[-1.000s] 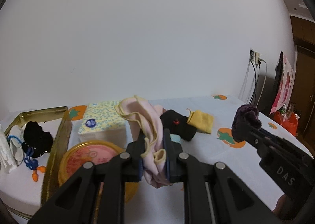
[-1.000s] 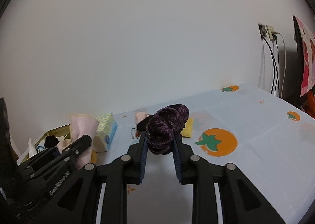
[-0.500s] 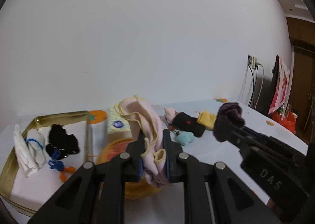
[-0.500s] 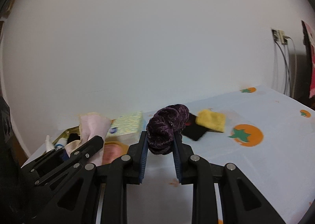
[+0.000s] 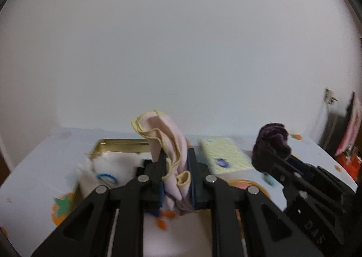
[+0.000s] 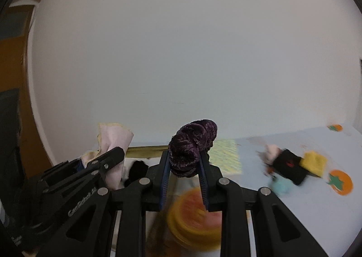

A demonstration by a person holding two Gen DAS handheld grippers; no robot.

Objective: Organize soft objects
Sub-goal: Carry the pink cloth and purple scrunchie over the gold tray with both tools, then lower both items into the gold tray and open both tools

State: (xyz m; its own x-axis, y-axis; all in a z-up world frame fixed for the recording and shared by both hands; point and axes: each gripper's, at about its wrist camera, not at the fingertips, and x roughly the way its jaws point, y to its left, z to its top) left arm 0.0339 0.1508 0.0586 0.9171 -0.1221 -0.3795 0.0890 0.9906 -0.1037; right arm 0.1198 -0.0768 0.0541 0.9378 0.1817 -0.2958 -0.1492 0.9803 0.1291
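My left gripper [image 5: 176, 155] is shut on a pink cloth [image 5: 167, 144] with yellow trim, held above the gold tray [image 5: 122, 145]. That cloth [image 6: 115, 141] and the left gripper [image 6: 117, 155] show at the left of the right wrist view. My right gripper [image 6: 184, 159] is shut on a dark purple velvet scrunchie [image 6: 192, 144], which also shows at the right of the left wrist view as the scrunchie [image 5: 271, 144]. On the cloth-covered table lie a black sock [image 6: 289, 168], a yellow cloth [image 6: 314, 162] and a small light-blue soft thing [image 6: 280, 187].
The gold tray holds a white cloth [image 5: 106, 166], a blue ring [image 5: 107, 178], a black soft item [image 6: 136, 167] and orange earplugs [image 5: 164, 223]. A yellow patterned tissue pack [image 5: 224, 155] and a round yellow-rimmed lid [image 6: 196, 218] sit right of the tray. A white wall stands behind.
Both grippers have swung left and risen a little, still holding their items. The tray now sits straight ahead of the left gripper; the socks have slid to the right.
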